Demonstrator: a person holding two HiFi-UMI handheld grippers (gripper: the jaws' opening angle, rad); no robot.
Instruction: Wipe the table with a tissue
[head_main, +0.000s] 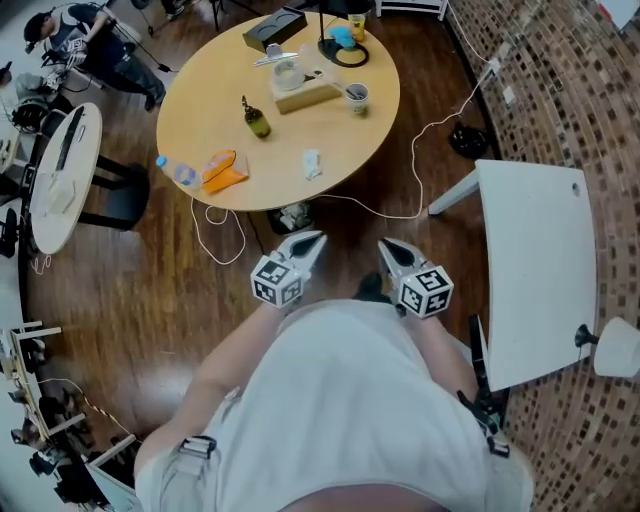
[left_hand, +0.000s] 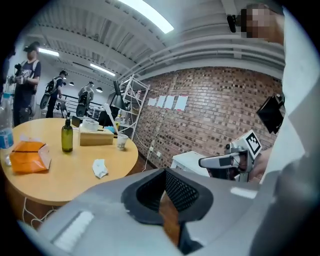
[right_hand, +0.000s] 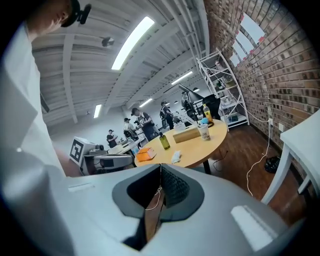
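Two grippers, one tissue, one round table. Listed L to R, head view unless noted.

1. Side table (head_main: 45, 195): white, oval, far L edge. Dark long item lies on it; can't tell what.
2. Bystander (head_main: 95, 45): top L corner, well apart from the round table.
3. Round table (head_main: 200, 100): wood top, upper centre. On it, L to R:
   - water bottle (head_main: 172, 172), blue cap, at near-L rim
   - orange packet (head_main: 222, 170), just beside the bottle
   - green bottle (head_main: 257, 120), upright, mid-table
   - tissue (head_main: 312, 163): white, crumpled, near the front rim, between orange packet and paper cup, touching neither. Neither gripper is near it.
   - tissue box (head_main: 305, 95), wood-coloured, behind the tissue
   - paper cup (head_main: 357, 97), just R of the box
   - black box (head_main: 274, 30), far rim
4. White cable (head_main: 220, 238): loops on the wood floor below the table's front rim.
5. Left gripper (head_main: 313, 240): held low in front of the wearer's torso, off the table, tips aimed toward it. Its own view shows jaws pressed together, nothing between.
6. Right gripper (head_main: 386, 247): beside the left one, apart from it, same aim. Jaws together, empty.
7. White desk (head_main: 540, 270): rectangular, far R, next to the brick wall.
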